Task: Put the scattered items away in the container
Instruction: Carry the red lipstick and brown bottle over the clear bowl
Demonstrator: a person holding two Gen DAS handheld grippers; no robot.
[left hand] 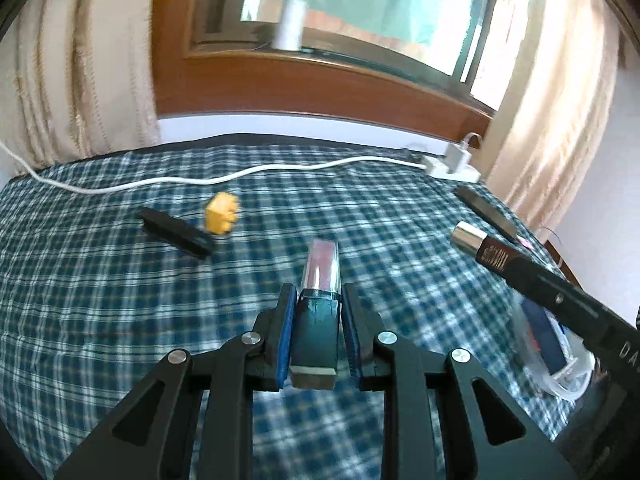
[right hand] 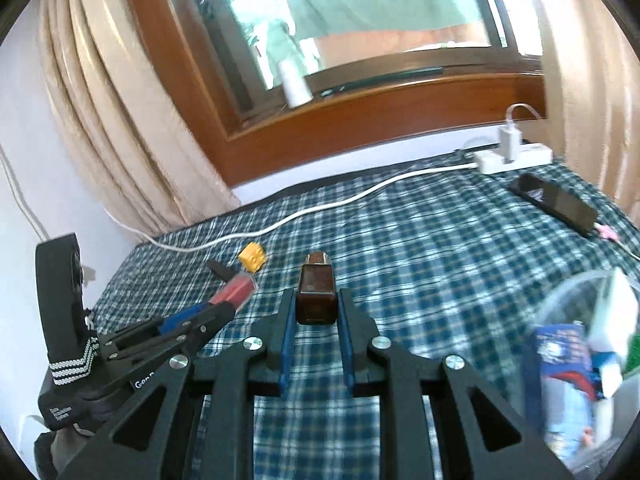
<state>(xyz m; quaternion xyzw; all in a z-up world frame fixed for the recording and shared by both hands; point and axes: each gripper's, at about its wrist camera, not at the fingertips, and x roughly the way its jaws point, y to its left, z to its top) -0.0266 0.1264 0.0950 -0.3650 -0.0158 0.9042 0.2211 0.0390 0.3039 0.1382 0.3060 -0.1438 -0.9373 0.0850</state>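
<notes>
Left wrist view. Left gripper (left hand: 316,312), lower centre: blue pads clamped on a square lip-gloss tube with dark cap and clear pink body (left hand: 322,268), the pink end pointing forward. It is gripped by the cap, probably so the tube can be dropped nose-first. At the right edge, a black cylindrical tube with silver cap (left hand: 492,252) juts in, carried by the other tool. Below it at lower right sits the clear plastic container (left hand: 560,376), already holding a blue packet. Left of centre on the blue-and-white checked bedcover (left hand: 120,300) lie a flat black clip (left hand: 176,233) and, just beside it, a small yellow toy brick (left hand: 221,213), both not yet collected. White cable (left hand: 240,174) crosses the upper middle.

Right wrist view. Right gripper (right hand: 315,308), centre: jaws narrowed on a dark brown tube, seen end-on (right hand: 315,300). The other tool with the pink tube appears lower left. Container at lower right, blurred. Black phone (right hand: 556,204), upper right.
</notes>
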